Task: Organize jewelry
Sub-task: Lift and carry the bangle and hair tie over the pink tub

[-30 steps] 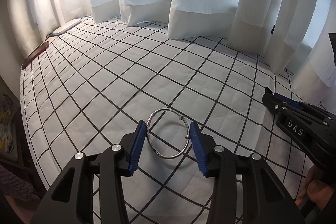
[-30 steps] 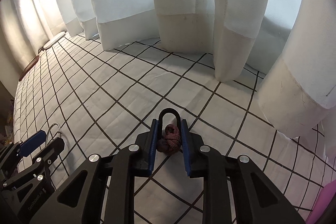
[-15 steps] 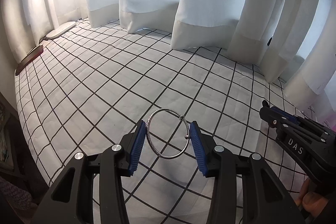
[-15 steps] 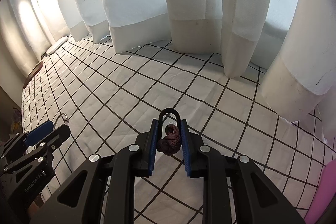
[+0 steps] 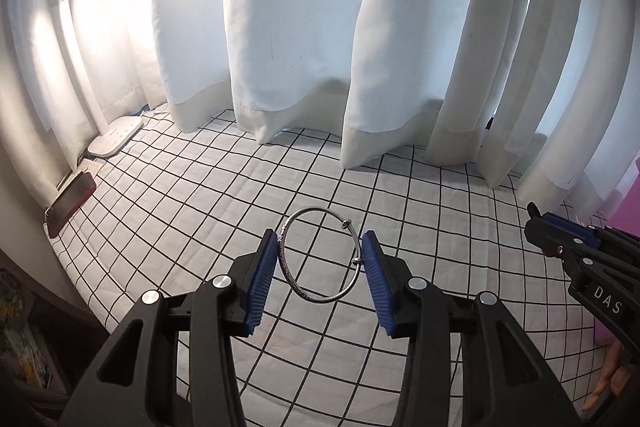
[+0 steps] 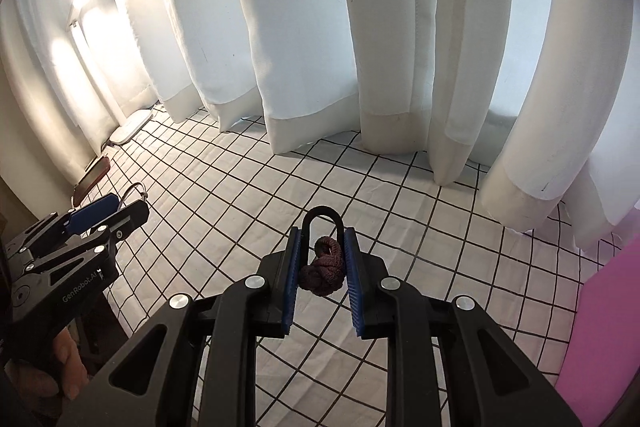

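In the left wrist view my left gripper [image 5: 320, 269] is shut on a thin silver bangle [image 5: 289, 269] with two small beads, held in the air above the checked bedspread [image 5: 200, 211]. In the right wrist view my right gripper [image 6: 322, 267] is shut on a dark red knotted cord piece [image 6: 324, 269] with a black loop [image 6: 322, 213] sticking out past the pads. The right gripper shows at the right edge of the left wrist view [image 5: 576, 255]; the left gripper and bangle show at the left of the right wrist view [image 6: 92, 223].
White curtains [image 5: 304, 39] hang down onto the far side of the bed. A white flat device [image 5: 116, 137] and a dark red case [image 5: 70, 205] lie at the far left. A pink object [image 6: 600, 319] stands at the right edge.
Both grippers have lifted higher above the bedspread with their pieces still held. The views now show more curtain and less bed.
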Motion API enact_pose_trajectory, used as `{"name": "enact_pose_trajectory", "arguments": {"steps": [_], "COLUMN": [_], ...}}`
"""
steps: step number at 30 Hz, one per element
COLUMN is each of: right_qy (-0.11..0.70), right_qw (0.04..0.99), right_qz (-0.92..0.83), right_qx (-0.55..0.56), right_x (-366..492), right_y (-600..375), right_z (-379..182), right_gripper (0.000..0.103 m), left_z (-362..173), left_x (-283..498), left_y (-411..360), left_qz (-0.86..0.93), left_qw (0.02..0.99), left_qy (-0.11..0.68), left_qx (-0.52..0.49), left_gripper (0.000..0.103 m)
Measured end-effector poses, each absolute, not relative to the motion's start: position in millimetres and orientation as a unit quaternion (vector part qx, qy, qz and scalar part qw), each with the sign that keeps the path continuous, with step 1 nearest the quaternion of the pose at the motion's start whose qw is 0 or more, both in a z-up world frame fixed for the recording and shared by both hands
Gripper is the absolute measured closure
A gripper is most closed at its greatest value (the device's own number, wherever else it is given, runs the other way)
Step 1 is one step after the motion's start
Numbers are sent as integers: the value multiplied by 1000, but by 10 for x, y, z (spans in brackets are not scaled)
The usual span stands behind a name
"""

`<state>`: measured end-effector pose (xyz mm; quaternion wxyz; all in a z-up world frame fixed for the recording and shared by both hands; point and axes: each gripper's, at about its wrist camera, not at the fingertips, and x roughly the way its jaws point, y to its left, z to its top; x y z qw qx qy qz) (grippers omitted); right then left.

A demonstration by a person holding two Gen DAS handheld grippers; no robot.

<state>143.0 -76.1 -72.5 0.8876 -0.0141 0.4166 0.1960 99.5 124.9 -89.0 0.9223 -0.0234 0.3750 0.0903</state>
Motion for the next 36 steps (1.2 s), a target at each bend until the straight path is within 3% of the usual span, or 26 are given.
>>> {"name": "enact_pose_trajectory", "arguments": {"steps": [13, 27, 36], "right_qy": [366, 318, 324], "right_qw": [924, 943, 936], "right_qz": [104, -48, -89], "right_qx": [36, 83, 103], "right_x": [872, 260, 54], "right_y": [-1303, -3080, -4374], "right_z": [30, 464, 442], "right_gripper": [82, 82, 82], "left_z": [-282, 64, 68], "left_x": [978, 945, 927], "left_y": [736, -1051, -2340], "left_qz": [-46, -201, -233], "left_qw": [942, 935, 921], "left_qy": [333, 289, 307], "left_qx": [21, 53, 67], "left_gripper": [60, 60, 60]}}
